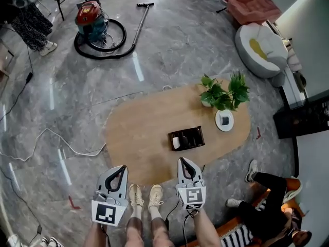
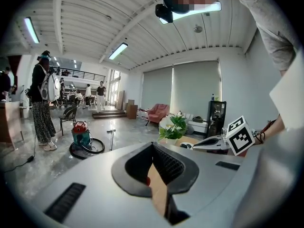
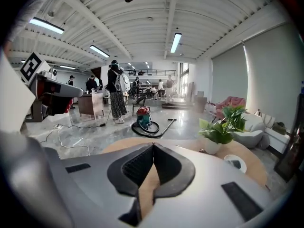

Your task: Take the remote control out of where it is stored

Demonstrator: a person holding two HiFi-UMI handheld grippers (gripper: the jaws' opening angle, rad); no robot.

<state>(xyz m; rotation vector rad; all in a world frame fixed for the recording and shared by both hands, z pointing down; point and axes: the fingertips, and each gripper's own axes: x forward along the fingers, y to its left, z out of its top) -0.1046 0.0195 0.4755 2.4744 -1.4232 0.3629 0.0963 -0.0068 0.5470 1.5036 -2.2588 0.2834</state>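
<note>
Left gripper (image 1: 122, 167): grey plastic, jaws pressed together, nothing between them, above the floor by the table's near edge.
Right gripper (image 1: 183, 160): grey plastic, jaws pressed together, empty.
Small white remote control (image 1: 176, 142): lying in the left end of the black rectangular tray (image 1: 198, 138).
Tray's place: on the oval light wooden table (image 1: 139, 133), apart from both grippers.

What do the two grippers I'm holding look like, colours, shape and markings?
The left gripper and right gripper have light grey shells tapering to a point, with a black, ridged teardrop opening behind the tips. Each carries a white cube printed with black square markers at the rear: left cube, right cube. A thin dark cable hangs from the right one.
</note>
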